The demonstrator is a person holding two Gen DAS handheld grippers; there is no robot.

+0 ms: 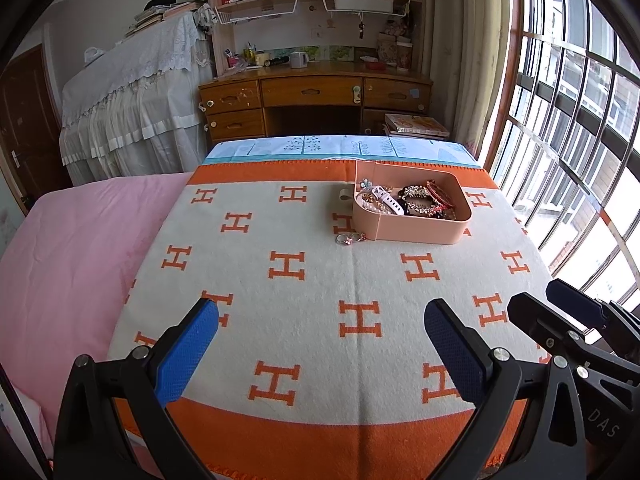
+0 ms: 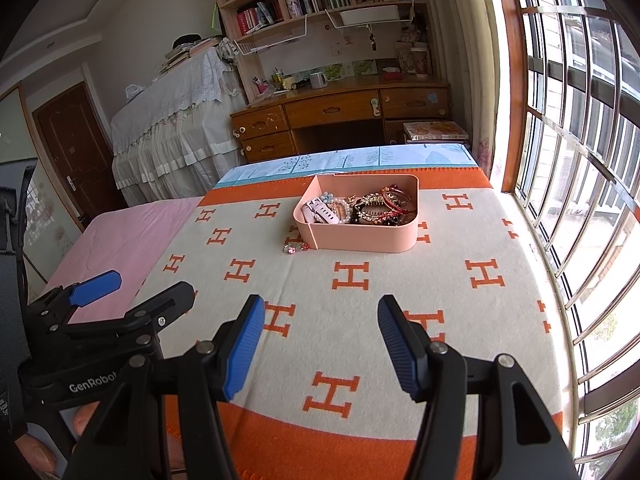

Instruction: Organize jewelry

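A pink box (image 1: 416, 231) (image 2: 362, 238) stands far out on the orange-and-cream blanket, holding several pieces of jewelry: a white watch strap (image 1: 386, 199) (image 2: 320, 211), hair clips and bracelets. A small ring with a red charm (image 1: 349, 238) (image 2: 295, 248) lies on the blanket just outside the box's near left corner. My left gripper (image 1: 320, 320) is open and empty above the near blanket, well short of the box. My right gripper (image 2: 320, 320) is open too, empty, beside it. Each gripper shows at the edge of the other's view.
The blanket (image 1: 304, 320) covers a bed with a pink sheet (image 1: 72, 256) to the left. A barred window (image 1: 580, 128) runs along the right side. A wooden desk (image 1: 316, 96) with bookshelves stands beyond the bed's far end. A hand (image 2: 86, 420) holds the left gripper.
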